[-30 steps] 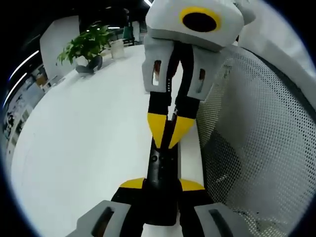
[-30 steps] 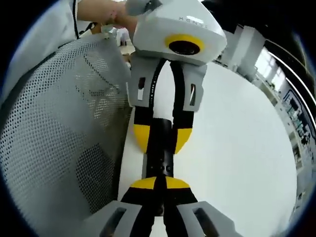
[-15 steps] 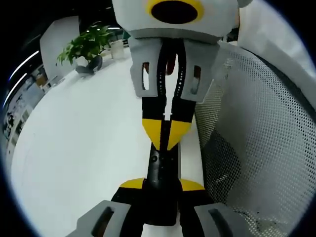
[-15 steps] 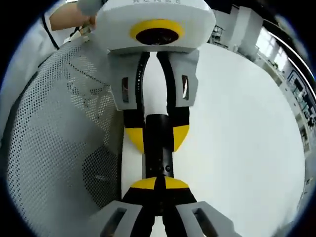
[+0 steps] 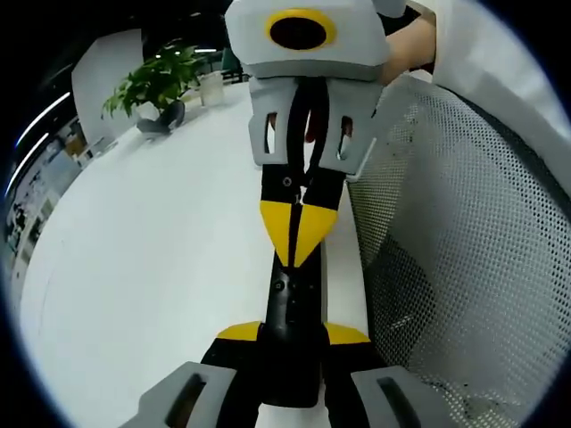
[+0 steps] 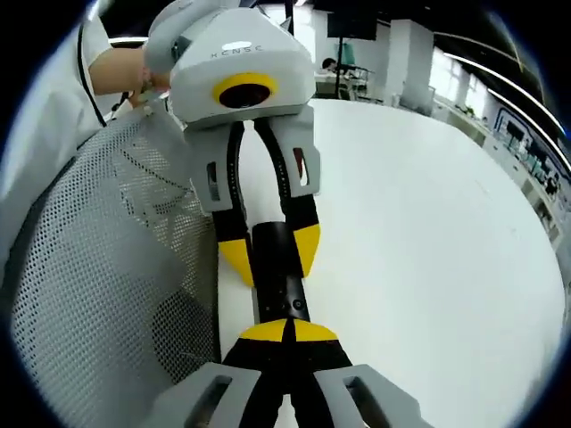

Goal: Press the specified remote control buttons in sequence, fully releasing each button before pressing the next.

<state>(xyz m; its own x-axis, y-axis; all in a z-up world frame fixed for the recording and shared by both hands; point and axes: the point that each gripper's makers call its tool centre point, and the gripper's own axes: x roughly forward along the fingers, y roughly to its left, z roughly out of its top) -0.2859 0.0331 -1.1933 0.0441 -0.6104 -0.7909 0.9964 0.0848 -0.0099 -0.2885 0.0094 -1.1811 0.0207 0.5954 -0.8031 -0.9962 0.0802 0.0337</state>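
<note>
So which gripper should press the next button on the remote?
Right, most likely. The left gripper is shut on the remote and steadies it, so it isn't free. The right gripper has its jaws closed to a point, aimed at the remote's button face.

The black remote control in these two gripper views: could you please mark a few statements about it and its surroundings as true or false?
1. The left gripper is clamped on the slim black remote control. True.
2. The right gripper has its jaws wide open. False: its yellow tips are together over the remote.
3. A green potted plant stands at the far side of the round white table. True.
4. The remote lies flat on the table. False: the left gripper holds it.
5. A grey mesh chair back is beside the table. True.
</note>
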